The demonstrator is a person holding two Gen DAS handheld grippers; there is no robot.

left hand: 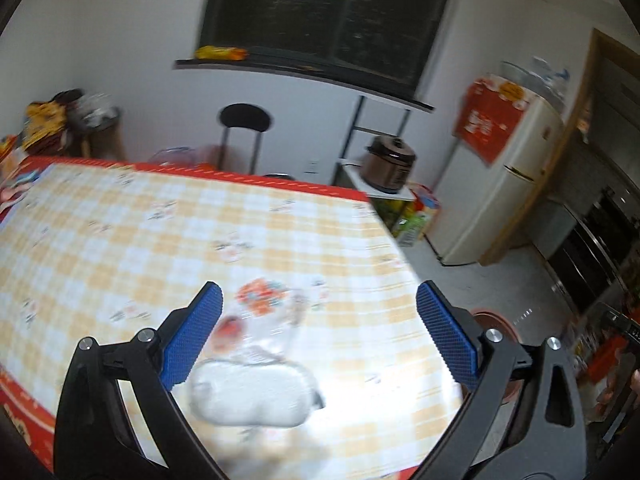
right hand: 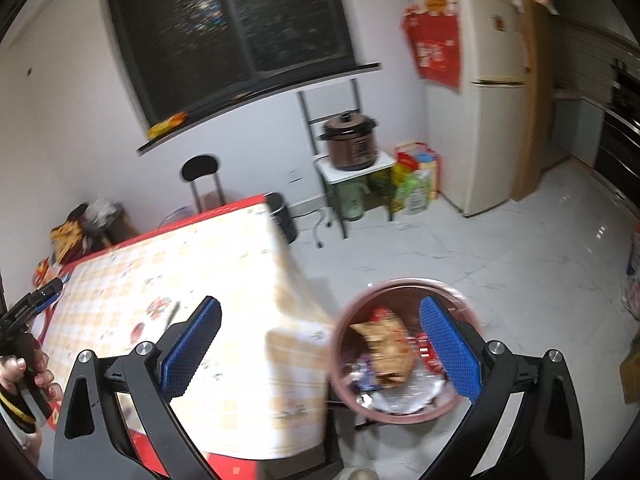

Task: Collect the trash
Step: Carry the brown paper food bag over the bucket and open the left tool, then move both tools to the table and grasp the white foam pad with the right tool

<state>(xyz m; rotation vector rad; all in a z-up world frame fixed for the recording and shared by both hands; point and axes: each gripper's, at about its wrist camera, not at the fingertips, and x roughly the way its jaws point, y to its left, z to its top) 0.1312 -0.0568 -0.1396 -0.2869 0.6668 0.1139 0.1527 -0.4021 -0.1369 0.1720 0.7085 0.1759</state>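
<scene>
My left gripper (left hand: 320, 336) is open above the checked tablecloth (left hand: 160, 240). A crumpled white wad (left hand: 252, 394) lies on the cloth between its blue pads, near the left pad. A clear wrapper with orange print (left hand: 264, 304) lies just beyond it. My right gripper (right hand: 320, 344) is open and empty, over the table's right edge. A round brown trash bin (right hand: 396, 348) stands on the floor beside the table, holding wrappers and a tan bag (right hand: 386, 354). The bin's rim also shows in the left wrist view (left hand: 494, 322).
A black stool (left hand: 245, 120) stands behind the table. A brown cooker (right hand: 352, 144) sits on a small white stand. A cream fridge (right hand: 492, 92) stands at the right. Bags (right hand: 416, 180) lie on the white tiled floor. The other hand-held gripper (right hand: 32, 308) shows at the left.
</scene>
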